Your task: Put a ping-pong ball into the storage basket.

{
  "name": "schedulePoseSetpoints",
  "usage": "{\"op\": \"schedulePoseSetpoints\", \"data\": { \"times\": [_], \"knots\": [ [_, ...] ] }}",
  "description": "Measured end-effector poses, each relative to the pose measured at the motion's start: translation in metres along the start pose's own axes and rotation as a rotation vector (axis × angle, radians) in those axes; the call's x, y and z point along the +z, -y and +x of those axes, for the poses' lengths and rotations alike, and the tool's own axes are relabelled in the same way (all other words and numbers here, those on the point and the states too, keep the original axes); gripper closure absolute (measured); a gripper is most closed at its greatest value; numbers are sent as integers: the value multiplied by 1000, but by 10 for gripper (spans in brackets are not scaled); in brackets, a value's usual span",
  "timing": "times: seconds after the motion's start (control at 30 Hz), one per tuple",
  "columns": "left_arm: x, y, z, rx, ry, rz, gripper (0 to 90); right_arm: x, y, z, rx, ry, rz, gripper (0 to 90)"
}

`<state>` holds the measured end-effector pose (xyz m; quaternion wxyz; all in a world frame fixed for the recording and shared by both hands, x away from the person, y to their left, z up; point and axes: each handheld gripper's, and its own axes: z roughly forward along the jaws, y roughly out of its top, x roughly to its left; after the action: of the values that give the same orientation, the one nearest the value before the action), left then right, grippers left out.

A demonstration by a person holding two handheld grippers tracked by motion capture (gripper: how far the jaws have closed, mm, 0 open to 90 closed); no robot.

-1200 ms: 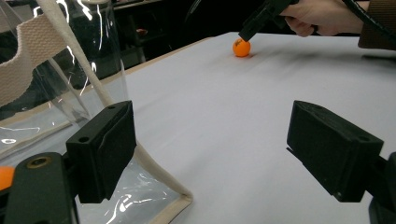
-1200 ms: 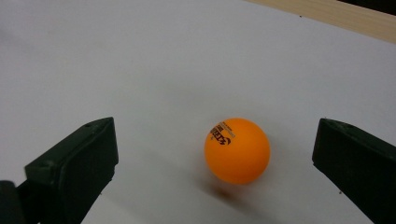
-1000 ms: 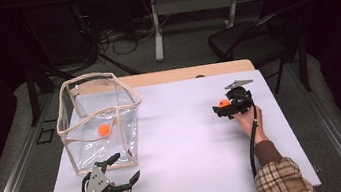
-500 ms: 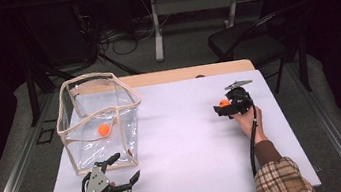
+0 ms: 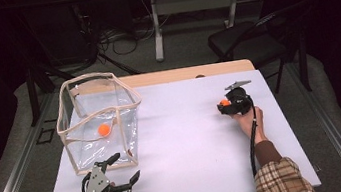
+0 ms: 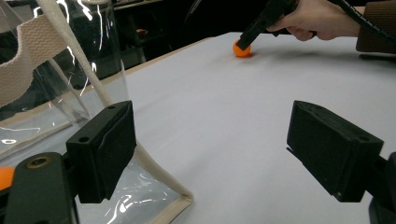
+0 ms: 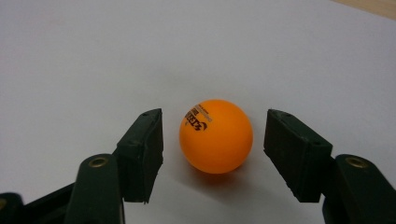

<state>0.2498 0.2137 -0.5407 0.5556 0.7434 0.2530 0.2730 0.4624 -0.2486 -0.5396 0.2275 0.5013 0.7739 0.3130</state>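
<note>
1. Left gripper: near edge of the table, held in the person's left hand, grey three-cornered plate on top. Jaws spread wide with nothing between them; released. In the left gripper view its pads stand far apart, the left one close against the lower corner of the clear bag.

2. Table: white top with a wooden strip along the far edge; it carries every item listed here.

3. Clear bag: transparent plastic with cream webbing trim and an open top, standing upright on the left part of the table, just beyond the left gripper. Seen also at the left of the left gripper view.

4. Ball in the bag: orange, lying on the bag's floor, visible through the clear wall.

5. Right hand: comes in from a plaid sleeve at the near right corner and grasps the gripper body, with a black cable trailing back along the forearm.

6. Right gripper: right part of the table, well apart from the bag, pointing down and away from the person. Its jaws have just been closing and now flank the ball on either side. A narrow gap shows at each pad, so it is not yet clenched.

7. Orange ball: dark printed lettering on top, resting on the white table between the right gripper's pads. In the high view it lies at that gripper's tip, towards the far right of the table.
</note>
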Motion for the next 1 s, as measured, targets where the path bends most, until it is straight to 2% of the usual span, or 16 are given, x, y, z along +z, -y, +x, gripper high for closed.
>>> {"op": "schedulePoseSetpoints", "data": {
  "times": [0.37, 1.0],
  "knots": [
    [0, 0, 0, 0, 1, 0, 156, 2, 1, -2, 6, 6, 11, 499],
    [0, 0, 0, 1, 0, 1, 156, -6, -1, -1, -8, 0, -4, 508]
  ]
}}
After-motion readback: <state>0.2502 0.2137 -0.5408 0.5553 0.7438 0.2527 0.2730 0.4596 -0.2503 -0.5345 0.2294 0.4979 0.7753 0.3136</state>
